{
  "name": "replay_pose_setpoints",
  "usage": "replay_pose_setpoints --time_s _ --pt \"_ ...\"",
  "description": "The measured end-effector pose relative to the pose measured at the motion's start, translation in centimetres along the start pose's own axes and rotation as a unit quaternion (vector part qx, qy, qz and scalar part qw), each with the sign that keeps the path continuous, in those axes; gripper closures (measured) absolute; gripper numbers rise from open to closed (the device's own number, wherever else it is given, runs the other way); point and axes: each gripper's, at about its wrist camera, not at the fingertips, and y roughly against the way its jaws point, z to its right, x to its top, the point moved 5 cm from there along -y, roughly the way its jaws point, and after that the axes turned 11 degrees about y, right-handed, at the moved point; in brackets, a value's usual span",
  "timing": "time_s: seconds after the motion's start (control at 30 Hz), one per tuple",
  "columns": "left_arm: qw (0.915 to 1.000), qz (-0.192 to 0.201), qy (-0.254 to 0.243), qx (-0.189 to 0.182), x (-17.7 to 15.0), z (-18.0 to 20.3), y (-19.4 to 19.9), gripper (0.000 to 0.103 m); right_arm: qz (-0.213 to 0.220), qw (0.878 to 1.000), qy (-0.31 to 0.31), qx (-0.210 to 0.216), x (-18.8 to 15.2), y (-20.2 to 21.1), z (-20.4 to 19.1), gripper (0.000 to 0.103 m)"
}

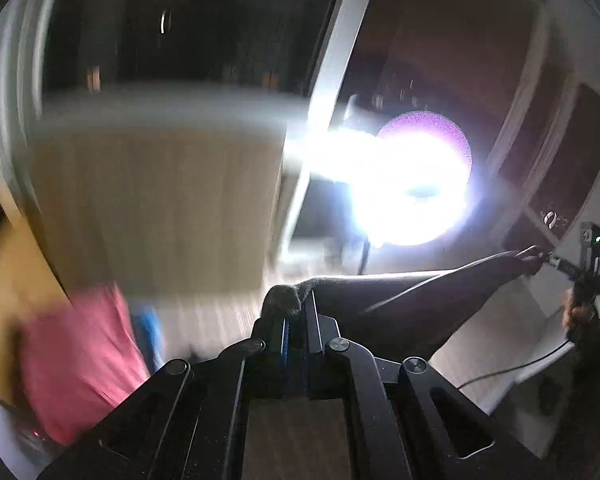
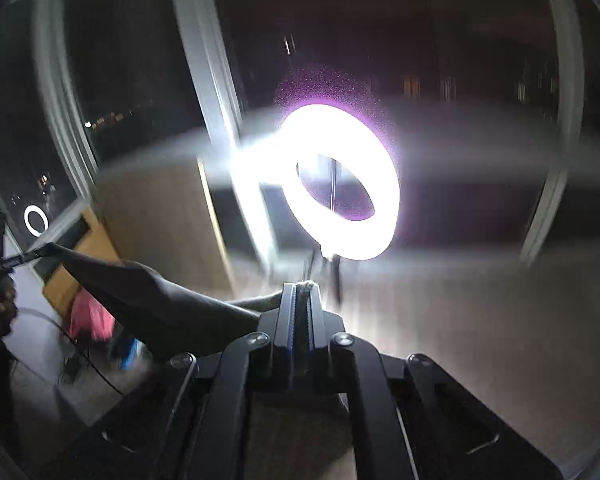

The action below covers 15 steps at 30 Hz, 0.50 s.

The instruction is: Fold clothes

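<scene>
Cloth hangs in the air between the two tools: a dark garment [image 1: 400, 304] is stretched from the left gripper [image 1: 296, 312] across to the right gripper [image 2: 302, 300], each one clamped shut on a corner or edge of it. In the left wrist view the fabric bunches over the near fingertips and runs out to the far right, where the other tool pinches its far end; the right wrist view shows the same span mirrored. Holding it up by two points like this probably lets the piece hang open and flatten out, so that its edges can be lined up for a fold; how many folds it already has, I cannot tell, since the lower part is hidden.

A ring light [image 2: 340, 184] glares straight ahead and washes out the middle of both views, which are also blurred. A pink cloth [image 1: 80, 360] lies low on the left beside something blue [image 1: 150, 334], near a wooden cabinet [image 1: 160, 204]. A cable [image 1: 512, 368] trails under the right tool, close enough to snag.
</scene>
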Motion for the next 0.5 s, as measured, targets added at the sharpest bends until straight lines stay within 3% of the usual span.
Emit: replay_pose_setpoints --time_s 0.07,0.2,0.37,0.5 --pt "0.9988 0.026 -0.042 0.004 0.5 2.4 5.2 0.099 0.025 0.999 0.032 -0.017 2.8 5.1 -0.5 0.099" --pt "0.9953 0.016 -0.092 0.025 -3.9 4.9 9.7 0.099 0.019 0.997 0.066 -0.033 1.3 10.0 -1.9 0.099" --pt "0.9928 -0.055 -0.101 0.033 -13.7 3.9 9.5 0.099 -0.049 0.996 0.072 -0.015 -8.4 9.5 -4.3 0.099" --pt "0.9857 -0.143 -0.087 0.018 -24.2 2.2 5.8 0.099 -0.131 0.991 0.035 0.017 -20.8 6.0 -5.8 0.099"
